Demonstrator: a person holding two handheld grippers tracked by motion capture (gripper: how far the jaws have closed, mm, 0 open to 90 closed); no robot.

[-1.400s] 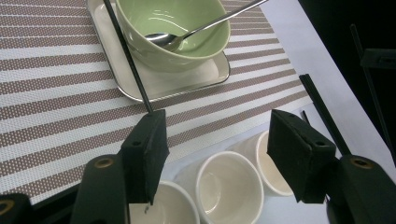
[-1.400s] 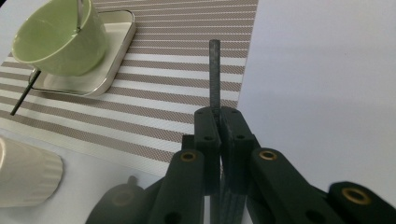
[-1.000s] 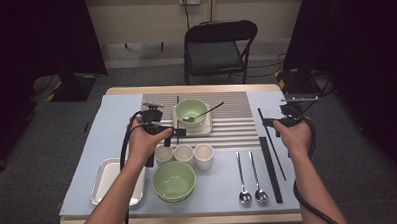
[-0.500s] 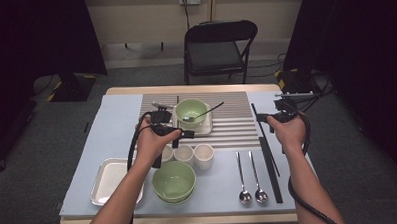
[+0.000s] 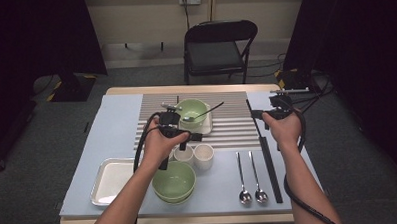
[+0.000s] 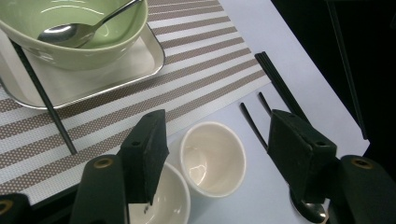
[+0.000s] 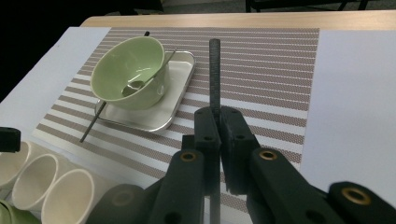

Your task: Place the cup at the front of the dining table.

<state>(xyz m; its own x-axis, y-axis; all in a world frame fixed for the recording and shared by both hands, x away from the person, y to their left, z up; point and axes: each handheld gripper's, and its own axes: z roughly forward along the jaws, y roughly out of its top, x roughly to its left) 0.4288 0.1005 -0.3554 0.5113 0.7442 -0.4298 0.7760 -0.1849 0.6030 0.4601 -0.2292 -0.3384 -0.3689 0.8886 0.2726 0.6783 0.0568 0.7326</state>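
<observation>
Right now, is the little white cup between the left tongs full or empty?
Empty: the cup stands upright, its bare white bottom showing.

bright table under overhead light, dark surroundings

the table [image 5: 112, 140] is evenly lit from above while both sides of the room fall into near black. soft short shadows sit under the cups [image 6: 212, 156] and the green bowl [image 7: 128, 72], whose glaze carries small glare spots. in both gripper views the near jaws are slightly soft; the high view is grainy, its lines bending a little at the edges.
</observation>
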